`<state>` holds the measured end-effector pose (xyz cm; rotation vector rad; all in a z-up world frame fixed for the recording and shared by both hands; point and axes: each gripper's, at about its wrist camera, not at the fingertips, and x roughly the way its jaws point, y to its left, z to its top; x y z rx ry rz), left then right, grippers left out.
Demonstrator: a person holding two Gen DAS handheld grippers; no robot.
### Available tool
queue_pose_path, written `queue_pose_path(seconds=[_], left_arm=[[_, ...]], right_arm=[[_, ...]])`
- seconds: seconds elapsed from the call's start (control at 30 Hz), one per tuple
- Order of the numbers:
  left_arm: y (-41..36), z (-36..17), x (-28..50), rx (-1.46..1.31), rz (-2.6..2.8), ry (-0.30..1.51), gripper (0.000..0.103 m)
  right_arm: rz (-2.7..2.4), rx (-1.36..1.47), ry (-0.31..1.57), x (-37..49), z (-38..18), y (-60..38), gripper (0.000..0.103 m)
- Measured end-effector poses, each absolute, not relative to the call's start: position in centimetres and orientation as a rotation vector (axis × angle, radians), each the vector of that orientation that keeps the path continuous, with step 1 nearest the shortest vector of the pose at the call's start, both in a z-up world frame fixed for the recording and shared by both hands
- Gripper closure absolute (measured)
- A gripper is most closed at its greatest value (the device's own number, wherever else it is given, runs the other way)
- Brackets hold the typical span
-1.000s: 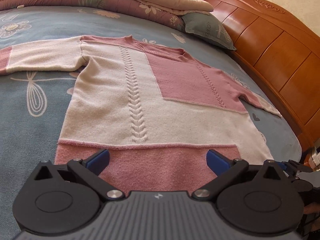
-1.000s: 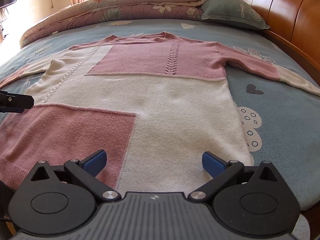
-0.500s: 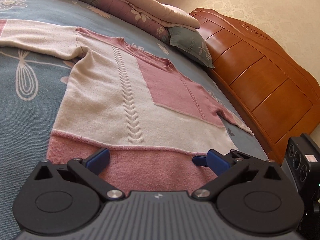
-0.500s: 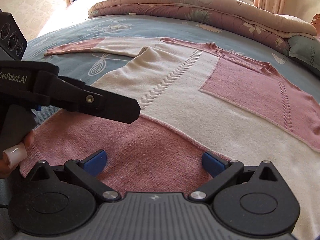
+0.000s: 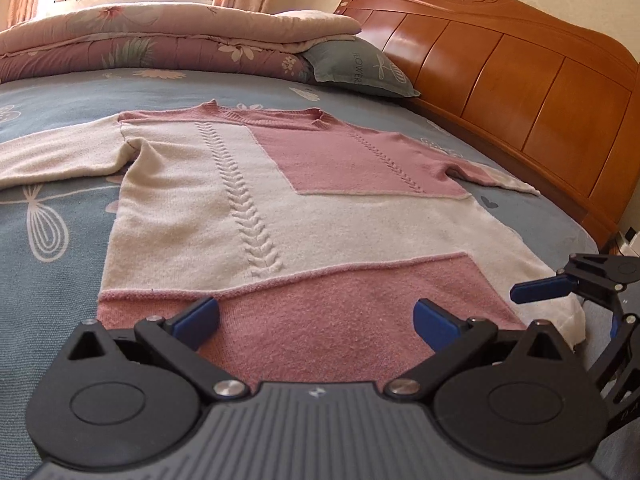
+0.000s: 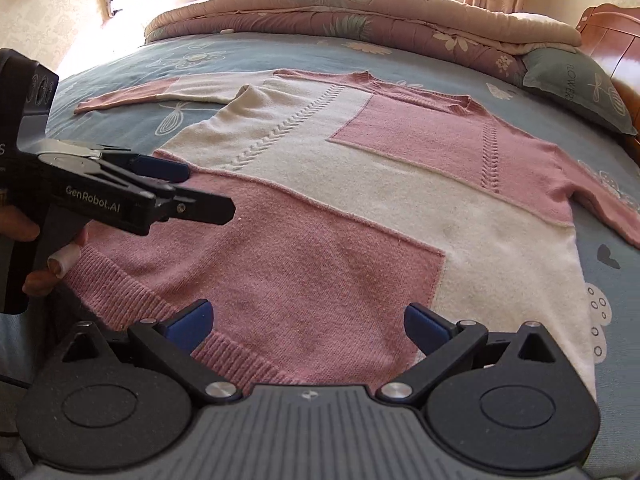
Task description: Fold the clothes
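Observation:
A pink and cream knit sweater [image 5: 280, 208] lies flat on the bed, front up, sleeves spread to both sides; it also shows in the right wrist view [image 6: 360, 208]. My left gripper [image 5: 316, 316] is open and empty, just above the pink hem near its left corner. My right gripper [image 6: 306, 322] is open and empty over the ribbed hem. The left gripper shows from the side in the right wrist view [image 6: 168, 188], over the hem's left part. The right gripper's blue fingertips [image 5: 540, 288] show at the sweater's lower right corner.
The bed has a blue patterned sheet [image 5: 52, 240]. A folded floral quilt [image 5: 160, 40] and a grey-green pillow [image 5: 356, 68] lie at the far side. A wooden headboard [image 5: 520, 80] runs along the right. A hand holds the left gripper [image 6: 36, 240].
Both grippers have swung round towards the sweater's middle and stayed open. The right gripper has drawn back to the hem's right corner; the left one sits a little lower over the hem.

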<state>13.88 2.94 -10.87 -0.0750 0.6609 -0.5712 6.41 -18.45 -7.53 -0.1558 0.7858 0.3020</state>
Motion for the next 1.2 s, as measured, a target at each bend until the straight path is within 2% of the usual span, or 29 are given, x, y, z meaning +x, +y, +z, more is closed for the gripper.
queue_pose_path(seconds=[0.33, 0.5, 0.67, 0.87, 0.93, 1.07, 1.2], left_arm=[[3.7, -10.3, 14.2, -0.133, -0.555, 0.681, 0.0], [2.4, -6.0, 14.8, -0.088, -0.561, 0.632, 0.001], [-2.0, -3.1, 18.4, 0.106, -0.536, 0.619, 0.001], [-4.0, -8.6, 22.3, 0.092, -0.576, 0.765, 0.001], [-3.7, -10.3, 22.0, 0.117, -0.586, 0.74, 0.001], [-4.1, -10.7, 21.2, 0.181, -0.591, 0.707, 0.001], [-3.4, -10.3, 21.3, 0.139, -0.599, 0.715, 0.001]], right_arm=[[0.246, -0.099, 0.872, 5.5, -8.5, -21.7, 0.0], [0.161, -0.023, 0.841, 6.5, -8.0, -23.4, 0.0], [0.124, 0.01, 0.846, 6.4, -9.0, -24.4, 0.0], [0.13, 0.007, 0.86, 6.0, -8.8, -25.0, 0.0], [0.123, 0.038, 0.851, 6.2, -8.4, -25.5, 0.0], [0.061, 0.091, 0.797, 7.8, -7.4, -26.9, 0.0], [-0.06, 0.152, 0.839, 9.7, -8.6, -29.0, 0.0]])
